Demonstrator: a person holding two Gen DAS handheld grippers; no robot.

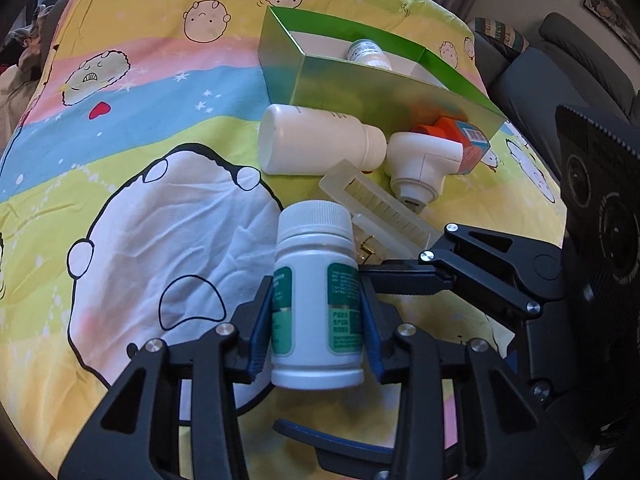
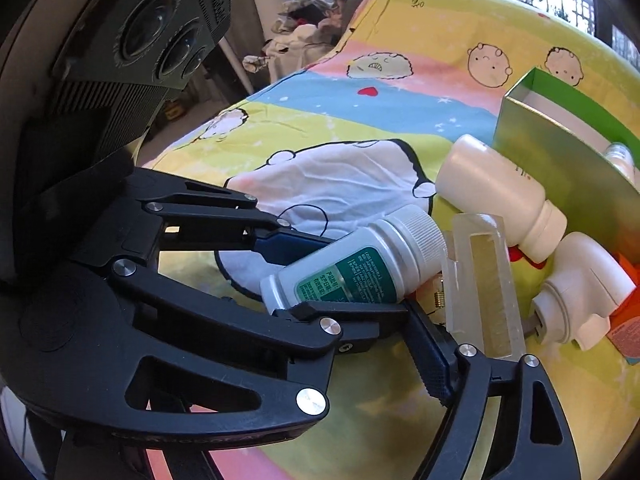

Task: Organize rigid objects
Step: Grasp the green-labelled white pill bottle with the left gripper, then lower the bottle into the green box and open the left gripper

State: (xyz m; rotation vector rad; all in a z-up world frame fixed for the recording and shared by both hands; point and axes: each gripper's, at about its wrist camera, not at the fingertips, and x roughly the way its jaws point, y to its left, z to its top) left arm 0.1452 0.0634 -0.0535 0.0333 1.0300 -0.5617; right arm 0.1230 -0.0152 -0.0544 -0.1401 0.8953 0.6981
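Observation:
My left gripper is shut on a white pill bottle with a green label, held above the cartoon bedsheet; the same bottle shows in the right wrist view. Ahead stands an open green box with a small bottle inside. In front of the box lie a plain white bottle, a white plug-like device, an orange carton and a translucent plastic case. My right gripper reaches in beside the bottle; only one finger shows, near the case.
The colourful cartoon sheet covers the whole surface. A grey sofa stands at the far right. Clothes are piled beyond the far left edge.

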